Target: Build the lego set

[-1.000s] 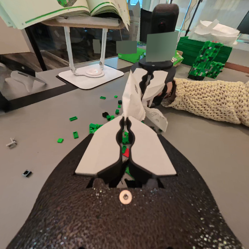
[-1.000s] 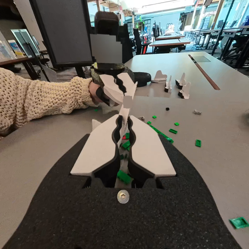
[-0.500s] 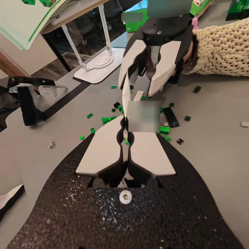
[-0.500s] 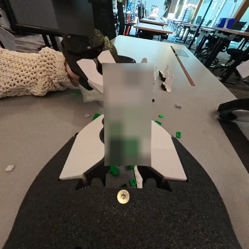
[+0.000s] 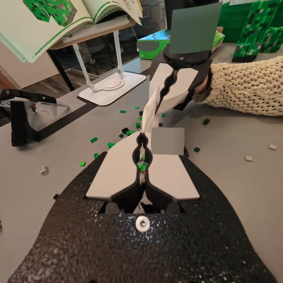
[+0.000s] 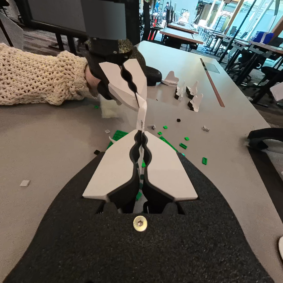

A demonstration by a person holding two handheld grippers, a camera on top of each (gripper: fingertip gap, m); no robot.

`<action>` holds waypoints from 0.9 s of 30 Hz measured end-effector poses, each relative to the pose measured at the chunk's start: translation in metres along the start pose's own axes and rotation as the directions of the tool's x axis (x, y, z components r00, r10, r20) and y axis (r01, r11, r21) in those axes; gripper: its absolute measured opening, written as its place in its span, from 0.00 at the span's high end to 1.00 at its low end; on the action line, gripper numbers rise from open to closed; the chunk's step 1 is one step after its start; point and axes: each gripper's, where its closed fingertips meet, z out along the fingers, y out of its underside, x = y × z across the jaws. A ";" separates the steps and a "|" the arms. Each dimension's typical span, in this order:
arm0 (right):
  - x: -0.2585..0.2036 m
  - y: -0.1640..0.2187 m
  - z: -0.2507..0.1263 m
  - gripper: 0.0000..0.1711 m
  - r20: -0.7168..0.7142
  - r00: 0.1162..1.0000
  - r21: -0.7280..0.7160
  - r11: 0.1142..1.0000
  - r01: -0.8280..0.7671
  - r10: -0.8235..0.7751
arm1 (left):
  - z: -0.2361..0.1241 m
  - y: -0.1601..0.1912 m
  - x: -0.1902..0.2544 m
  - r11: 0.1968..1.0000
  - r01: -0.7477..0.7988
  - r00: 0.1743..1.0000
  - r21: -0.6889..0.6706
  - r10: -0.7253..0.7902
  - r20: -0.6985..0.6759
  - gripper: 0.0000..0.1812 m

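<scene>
Right now both tools pinch the same white paper bag (image 5: 149, 116), which hangs stretched between them above the grey table (image 5: 46, 153). Seen from the left wrist view, the left hand-held gripper (image 5: 142, 134) has its tips pressed together on the bag's lower end, while the right hand-held gripper (image 5: 159, 107), held by a hand in a cream knitted sleeve (image 5: 245, 90), is clamped on the upper end. The right wrist view shows the mirror of this: the right hand-held gripper (image 6: 141, 132) closed on the paper near its tips, the left hand-held gripper (image 6: 137, 101) gripping the far end. Loose green lego pieces (image 5: 93, 139) lie scattered on the table beneath the bag, with a few grey ones well apart. An open instruction booklet (image 5: 53, 23) sits on a white stand (image 5: 113, 88) behind, and a green built figure (image 5: 257, 30) stands far right.
</scene>
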 end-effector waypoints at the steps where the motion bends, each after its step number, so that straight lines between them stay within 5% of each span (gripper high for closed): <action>1: -0.001 -0.002 0.001 1.00 -0.007 1.000 0.003 1.000 0.008 -0.008 | -0.002 -0.002 0.001 1.000 -0.004 1.000 0.006 0.004 -0.008 1.00; 8: 0.007 0.004 -0.001 1.00 -0.076 0.997 -0.031 0.999 -0.012 0.010 | 0.001 0.001 0.009 0.999 -0.036 0.999 -0.007 0.036 -0.018 1.00; 11: -0.021 -0.014 0.013 1.00 0.041 0.999 0.037 0.999 0.027 -0.028 | 0.006 0.002 0.006 0.998 -0.053 0.999 -0.039 0.053 0.004 1.00; 15: 0.016 0.010 0.000 1.00 -0.159 0.987 -0.043 0.999 0.013 -0.020 | 0.008 0.004 0.013 0.995 -0.084 0.996 -0.045 0.084 0.004 1.00; 27: 0.008 0.009 0.000 1.00 -0.142 0.981 -0.092 0.988 0.122 -0.134 | 0.009 0.004 0.000 0.992 -0.115 0.990 -0.050 0.118 0.081 1.00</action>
